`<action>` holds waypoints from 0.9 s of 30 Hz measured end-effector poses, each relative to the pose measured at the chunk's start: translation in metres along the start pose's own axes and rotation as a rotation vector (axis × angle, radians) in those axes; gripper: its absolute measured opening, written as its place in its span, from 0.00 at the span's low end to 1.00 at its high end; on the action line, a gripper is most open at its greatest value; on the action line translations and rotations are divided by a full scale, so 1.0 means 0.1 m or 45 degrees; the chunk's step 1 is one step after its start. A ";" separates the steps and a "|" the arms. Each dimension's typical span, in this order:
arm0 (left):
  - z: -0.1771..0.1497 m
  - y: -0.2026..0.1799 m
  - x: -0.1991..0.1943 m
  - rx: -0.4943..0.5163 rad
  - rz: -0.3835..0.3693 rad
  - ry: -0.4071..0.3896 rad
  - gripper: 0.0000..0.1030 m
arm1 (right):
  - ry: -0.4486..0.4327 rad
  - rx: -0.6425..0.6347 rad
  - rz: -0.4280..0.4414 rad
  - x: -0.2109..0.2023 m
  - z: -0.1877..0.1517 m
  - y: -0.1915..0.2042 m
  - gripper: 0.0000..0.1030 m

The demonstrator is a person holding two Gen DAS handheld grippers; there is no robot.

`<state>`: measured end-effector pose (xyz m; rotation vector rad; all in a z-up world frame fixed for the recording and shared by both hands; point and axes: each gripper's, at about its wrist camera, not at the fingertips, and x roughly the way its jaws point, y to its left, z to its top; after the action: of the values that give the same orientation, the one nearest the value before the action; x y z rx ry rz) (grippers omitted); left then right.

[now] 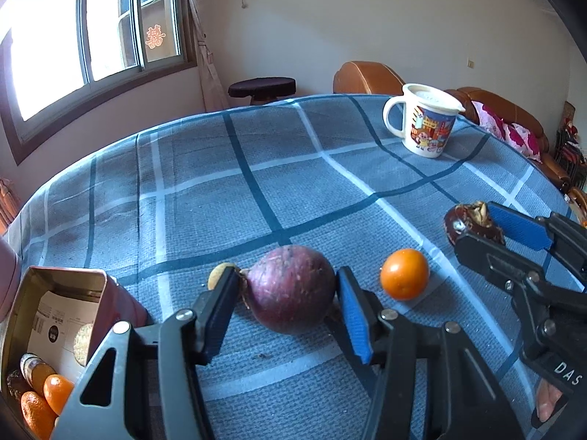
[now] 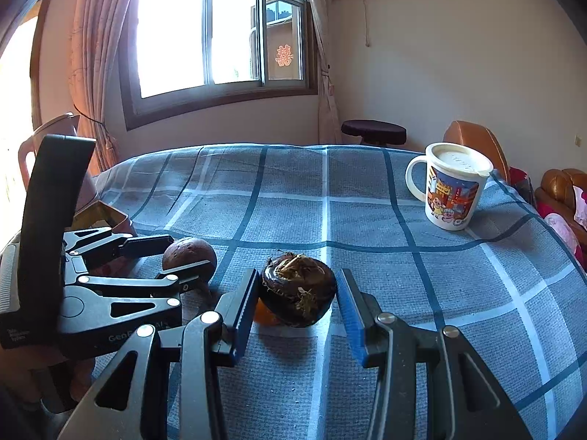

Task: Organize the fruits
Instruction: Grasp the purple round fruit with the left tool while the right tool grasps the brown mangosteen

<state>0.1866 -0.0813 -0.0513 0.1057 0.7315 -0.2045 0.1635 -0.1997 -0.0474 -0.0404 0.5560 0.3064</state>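
Nearby: orange (image 1: 404, 274) beside purple fruit (image 1: 291, 289), mug (image 1: 425, 124) far.

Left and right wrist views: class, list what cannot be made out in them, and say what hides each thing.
1. Left wrist: yellowish lump, mostly behind a finger; unidentifiable.
2. Left wrist: tin, its contents partly cut off by the picture edge.
3. Right wrist: orange, nearly hidden behind the dark fruit.
4. Both views: the mug contents, covered by its lid.
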 end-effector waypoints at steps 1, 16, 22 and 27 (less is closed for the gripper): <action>-0.01 0.02 -0.02 -0.013 -0.004 -0.009 0.55 | -0.006 -0.001 0.004 -0.01 0.00 0.00 0.44; -0.12 0.00 -0.31 -0.026 -0.003 -0.136 0.55 | -0.085 -0.045 0.040 -0.12 -0.01 0.06 0.44; -0.16 0.00 -0.41 -0.037 -0.003 -0.181 0.55 | -0.114 -0.059 0.052 -0.17 -0.02 0.08 0.44; -0.20 -0.03 -0.49 -0.025 0.011 -0.222 0.55 | -0.137 -0.068 0.063 -0.20 -0.02 0.09 0.44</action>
<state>0.1372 -0.0737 -0.0330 0.0716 0.5589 -0.1956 0.1435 -0.1965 -0.0380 -0.0614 0.4425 0.3698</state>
